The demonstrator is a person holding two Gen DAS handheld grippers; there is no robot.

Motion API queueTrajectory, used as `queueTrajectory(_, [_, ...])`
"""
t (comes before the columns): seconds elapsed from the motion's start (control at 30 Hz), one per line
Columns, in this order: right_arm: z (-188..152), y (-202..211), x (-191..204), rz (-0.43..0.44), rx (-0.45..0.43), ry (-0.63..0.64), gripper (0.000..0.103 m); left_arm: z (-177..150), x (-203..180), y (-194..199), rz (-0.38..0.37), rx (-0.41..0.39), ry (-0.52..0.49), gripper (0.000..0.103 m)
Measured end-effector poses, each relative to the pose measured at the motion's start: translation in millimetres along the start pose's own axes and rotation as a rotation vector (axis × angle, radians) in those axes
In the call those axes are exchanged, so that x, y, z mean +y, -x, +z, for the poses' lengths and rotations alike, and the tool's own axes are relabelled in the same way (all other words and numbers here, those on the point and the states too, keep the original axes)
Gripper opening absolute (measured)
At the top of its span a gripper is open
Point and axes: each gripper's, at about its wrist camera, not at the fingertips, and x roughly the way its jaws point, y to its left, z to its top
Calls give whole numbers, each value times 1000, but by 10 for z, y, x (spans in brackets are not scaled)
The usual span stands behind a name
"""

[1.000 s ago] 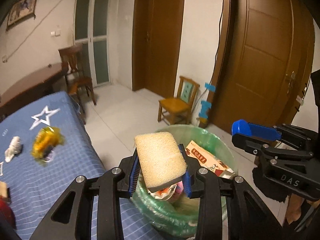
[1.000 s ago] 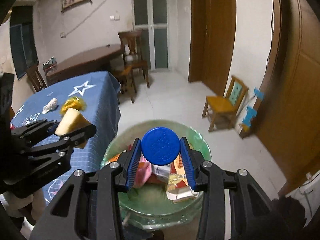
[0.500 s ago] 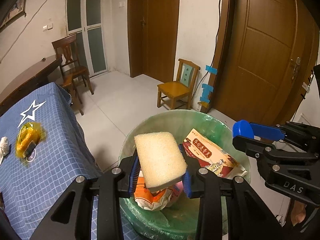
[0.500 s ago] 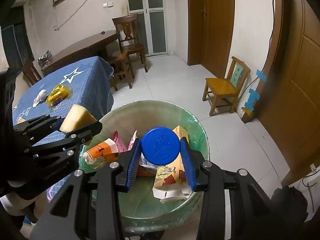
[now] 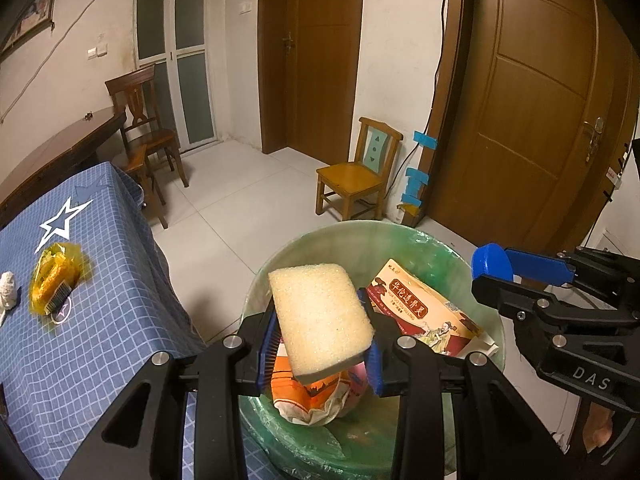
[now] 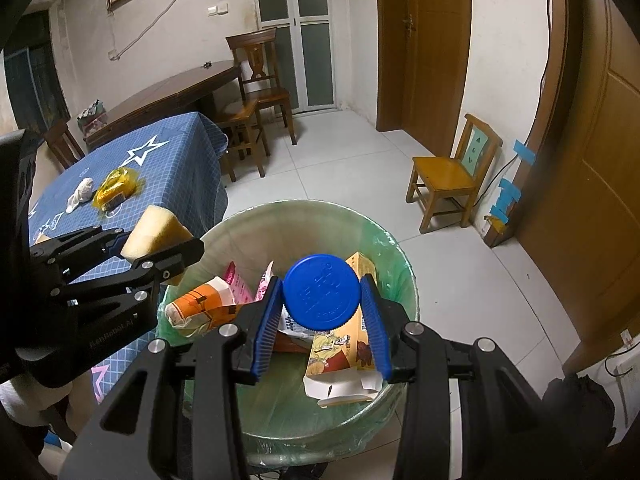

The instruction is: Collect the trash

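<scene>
- sponge [image 5: 320,318], pale yellow, clamped between the left gripper [image 5: 320,344] fingers, held above the green-lined bin [image 5: 436,248].
- right gripper [image 6: 322,314] clenched on a blue lid [image 6: 321,291], also over the bin.
- bin contains a printed carton [image 5: 420,312] and an orange wrapper [image 6: 200,308].
- blue tablecloth [image 5: 100,320] just beside the bin carries a yellow bag [image 5: 54,276].
</scene>
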Motion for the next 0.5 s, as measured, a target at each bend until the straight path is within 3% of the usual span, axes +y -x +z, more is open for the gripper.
queueTrajectory(0.2, [0, 2, 11, 3, 2, 1, 39, 14, 35, 10, 22, -2, 1, 40])
queueTrajectory(0.3, [10, 8, -20, 11, -8, -7, 55, 30, 56, 19, 40, -1, 4, 69])
queueTrajectory(0.5, [-3, 107, -70, 14, -36, -33, 55, 12, 167, 65, 59, -7, 26, 71])
